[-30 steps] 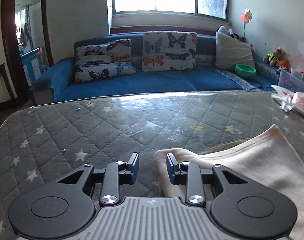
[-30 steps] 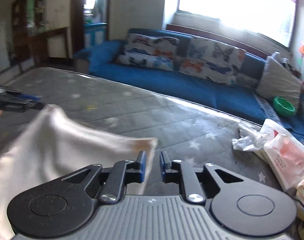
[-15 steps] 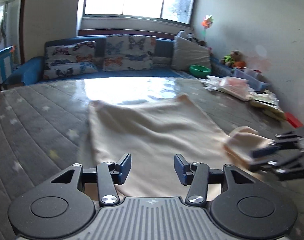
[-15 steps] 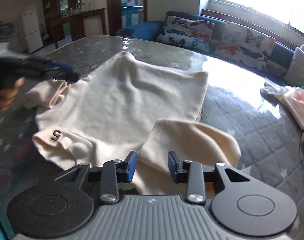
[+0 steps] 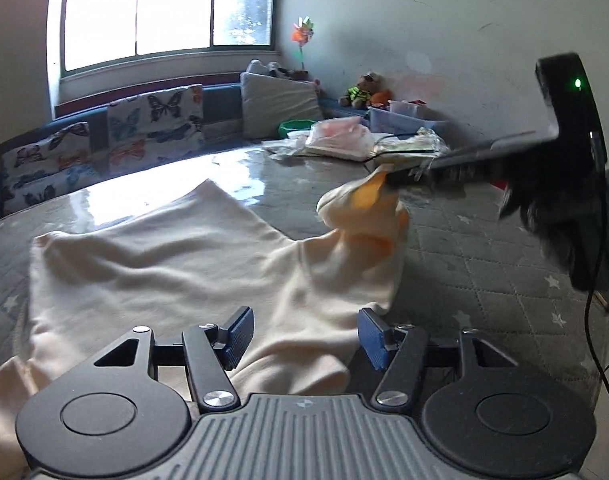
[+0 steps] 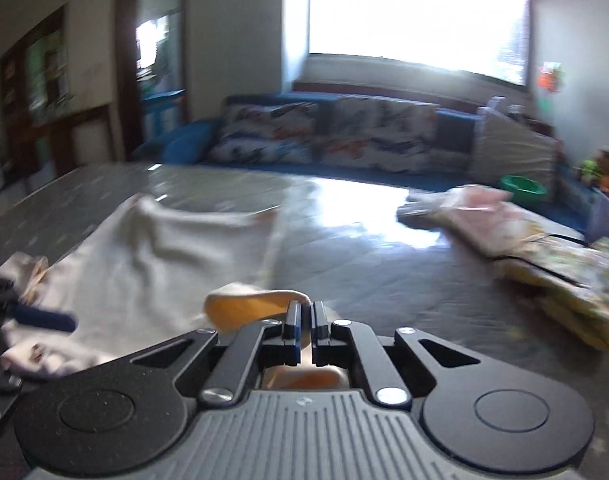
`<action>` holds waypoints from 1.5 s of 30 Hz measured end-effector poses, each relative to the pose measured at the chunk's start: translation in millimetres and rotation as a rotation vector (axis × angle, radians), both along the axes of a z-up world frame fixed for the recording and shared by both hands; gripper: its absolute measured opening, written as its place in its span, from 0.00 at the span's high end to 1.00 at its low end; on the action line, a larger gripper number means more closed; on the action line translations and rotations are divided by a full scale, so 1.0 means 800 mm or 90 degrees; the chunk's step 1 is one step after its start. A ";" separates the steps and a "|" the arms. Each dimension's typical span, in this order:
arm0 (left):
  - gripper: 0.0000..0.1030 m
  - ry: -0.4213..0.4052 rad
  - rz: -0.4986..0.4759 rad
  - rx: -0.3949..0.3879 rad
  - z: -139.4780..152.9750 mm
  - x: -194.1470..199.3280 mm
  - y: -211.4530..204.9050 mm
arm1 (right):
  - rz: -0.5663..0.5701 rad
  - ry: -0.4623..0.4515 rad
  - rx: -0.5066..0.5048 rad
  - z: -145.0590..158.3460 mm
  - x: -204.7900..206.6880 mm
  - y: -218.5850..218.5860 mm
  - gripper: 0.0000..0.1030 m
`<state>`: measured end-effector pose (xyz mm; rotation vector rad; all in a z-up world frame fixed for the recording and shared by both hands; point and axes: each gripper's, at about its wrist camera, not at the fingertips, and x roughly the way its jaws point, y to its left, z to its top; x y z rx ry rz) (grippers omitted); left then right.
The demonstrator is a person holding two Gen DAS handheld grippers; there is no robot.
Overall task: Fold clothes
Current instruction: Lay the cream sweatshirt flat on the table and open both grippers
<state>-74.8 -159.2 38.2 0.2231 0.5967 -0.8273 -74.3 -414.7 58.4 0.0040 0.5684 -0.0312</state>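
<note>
Item: cream garment (image 5: 164,264), spread on quilted table (image 5: 484,248). Your right gripper (image 6: 305,322) pinches its sleeve (image 5: 364,208), lifted, apparently by the cuff. Your left gripper (image 5: 304,338) is opening, cloth between and beneath, unpressed.

Right gripper (image 6: 303,322): fingers (image 6: 291,326) pinched together on a fold of the cream garment (image 6: 156,256), cloth bulging out just left of the tips and showing again behind them. Rest of the garment lies spread on the grey quilted bed (image 6: 364,280), left of the gripper, far edge rumpled. Left gripper (image 6: 40,318) pokes in at the frame's left edge, blue pad over the garment's near-left corner; can't tell if it touches. Right of the garment, well apart: a pile of bags and folded fabric (image 6: 516,236) on the bed. Beyond the bed: blue sofa (image 6: 184,140) with patterned cushions (image 6: 324,132), green bowl (image 6: 522,185). View is motion-blurred.
</note>
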 end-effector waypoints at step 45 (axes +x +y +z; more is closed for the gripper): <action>0.55 -0.065 0.209 0.052 0.001 -0.006 0.121 | 0.005 0.041 0.031 -0.044 0.002 0.004 0.38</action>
